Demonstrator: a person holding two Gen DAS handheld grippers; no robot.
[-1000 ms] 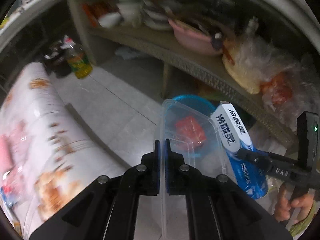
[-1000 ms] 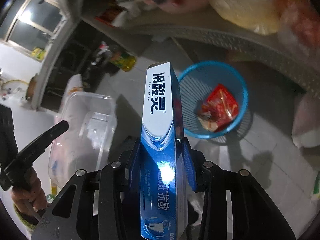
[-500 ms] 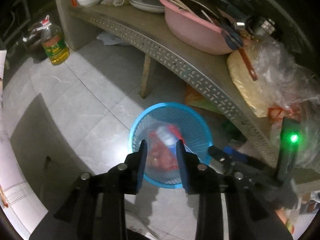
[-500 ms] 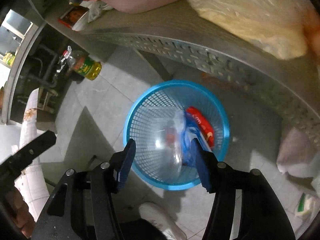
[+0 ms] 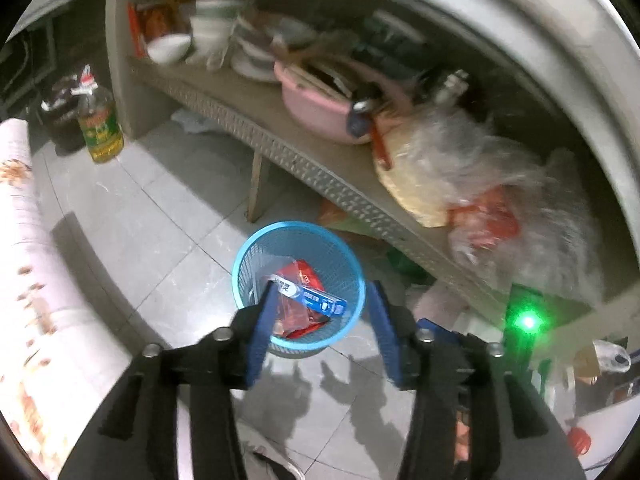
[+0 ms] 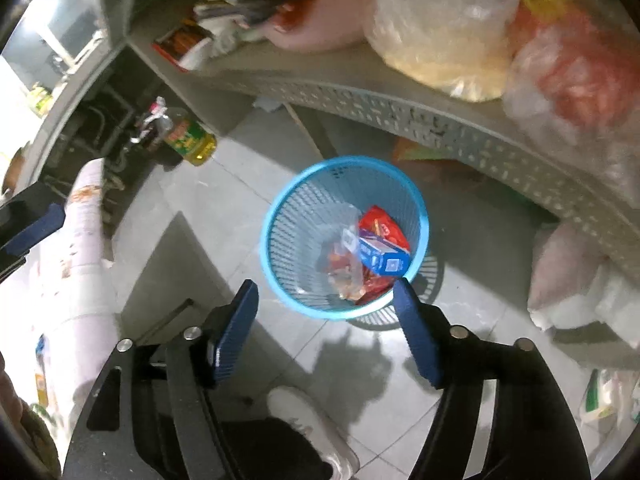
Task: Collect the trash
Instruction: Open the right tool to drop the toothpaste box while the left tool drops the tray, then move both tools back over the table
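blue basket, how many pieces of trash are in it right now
3 that show in the blue basket: a blue toothpaste box on top, a red wrapper under it at the far side, and a clear plastic container beside them. More may be hidden underneath.

Dim scenes are lit from above; hard shadows are cast on the floor (image 5: 160, 208); edges are warped and blurred.

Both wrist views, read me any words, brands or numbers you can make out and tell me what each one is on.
No text can be read for certain.
Blue box in the basket: white print and a square code on its end, too blurred to read.
Red packet: a pale logo, unreadable.
Oil bottle: green and red label, text too small.
Red box on the shelf: print blurred.
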